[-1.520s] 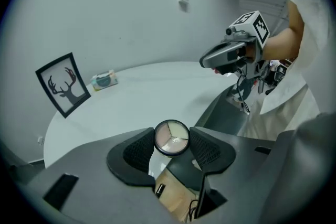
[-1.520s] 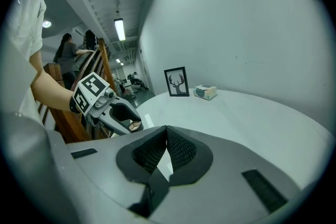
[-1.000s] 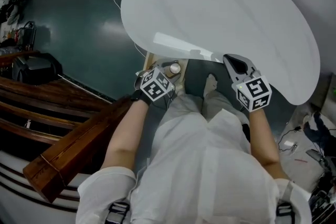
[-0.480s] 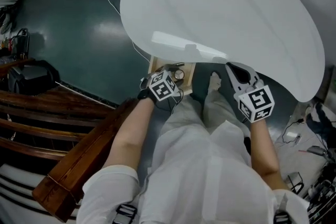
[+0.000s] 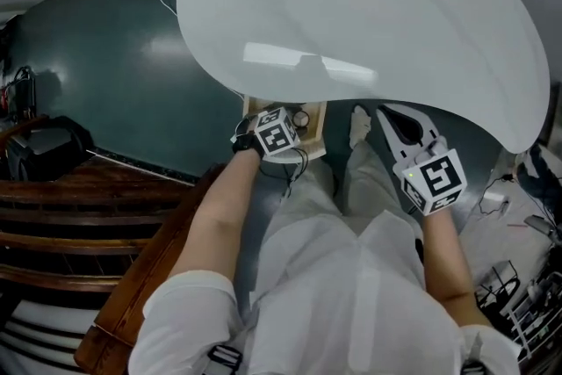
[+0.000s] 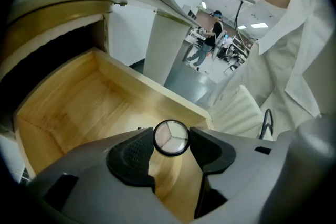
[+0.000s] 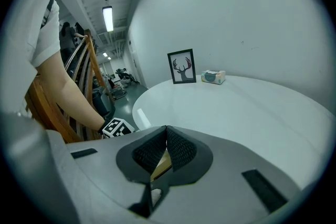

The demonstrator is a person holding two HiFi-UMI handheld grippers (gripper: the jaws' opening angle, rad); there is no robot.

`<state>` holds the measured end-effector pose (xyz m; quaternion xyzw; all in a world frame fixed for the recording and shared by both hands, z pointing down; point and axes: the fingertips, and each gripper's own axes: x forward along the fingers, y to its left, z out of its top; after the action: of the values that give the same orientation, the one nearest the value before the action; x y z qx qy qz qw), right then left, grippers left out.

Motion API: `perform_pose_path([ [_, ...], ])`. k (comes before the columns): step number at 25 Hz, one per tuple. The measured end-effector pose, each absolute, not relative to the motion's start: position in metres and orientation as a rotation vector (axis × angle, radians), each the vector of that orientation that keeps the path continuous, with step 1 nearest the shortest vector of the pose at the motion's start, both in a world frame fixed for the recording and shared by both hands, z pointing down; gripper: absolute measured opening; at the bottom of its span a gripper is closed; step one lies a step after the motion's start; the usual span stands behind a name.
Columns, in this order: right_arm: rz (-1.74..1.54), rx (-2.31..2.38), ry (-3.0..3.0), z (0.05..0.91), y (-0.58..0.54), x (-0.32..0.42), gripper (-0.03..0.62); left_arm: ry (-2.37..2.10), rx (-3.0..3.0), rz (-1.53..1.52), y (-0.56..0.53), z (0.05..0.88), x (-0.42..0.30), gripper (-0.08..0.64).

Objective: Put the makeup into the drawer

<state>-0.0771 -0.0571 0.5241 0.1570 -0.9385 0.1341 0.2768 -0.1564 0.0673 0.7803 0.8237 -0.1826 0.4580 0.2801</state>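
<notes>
The left hand-held gripper (image 6: 171, 140) is grasping a small round makeup compact (image 6: 171, 137) by its rim, one dark ribbed pad (image 6: 137, 150) pressing on each side, with the compact's three-part face showing towards the camera. It is pointing steeply down and holding the compact over the open wooden drawer (image 6: 79, 102), above the drawer's bare floor and near its front wall; the compact is not touching the wood. In the head view this drawer (image 5: 317, 136) is sticking out from under the near edge of the white round worktop (image 5: 369, 4), just in front of the person's legs, and the left hand-held gripper's marker cube is sitting over it. The right hand-held gripper (image 7: 166, 136) is staying clenched on nothing, its two pads meeting at the tips, and it is hovering just off the near edge of the worktop, to the right of the drawer and apart from it. A framed picture of antlers (image 7: 182, 66) and a small box (image 7: 213, 76) are standing side by side at the far edge of the worktop.
</notes>
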Motion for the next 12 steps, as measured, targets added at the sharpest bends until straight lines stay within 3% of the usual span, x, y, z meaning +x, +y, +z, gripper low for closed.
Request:
perform_pose_path([
  [12, 0.416, 0.398, -2.505, 0.546, -0.047, -0.087, 0.009, -0.289, 2.267, 1.342, 0.069, 0.824, -0.133, 0.224],
])
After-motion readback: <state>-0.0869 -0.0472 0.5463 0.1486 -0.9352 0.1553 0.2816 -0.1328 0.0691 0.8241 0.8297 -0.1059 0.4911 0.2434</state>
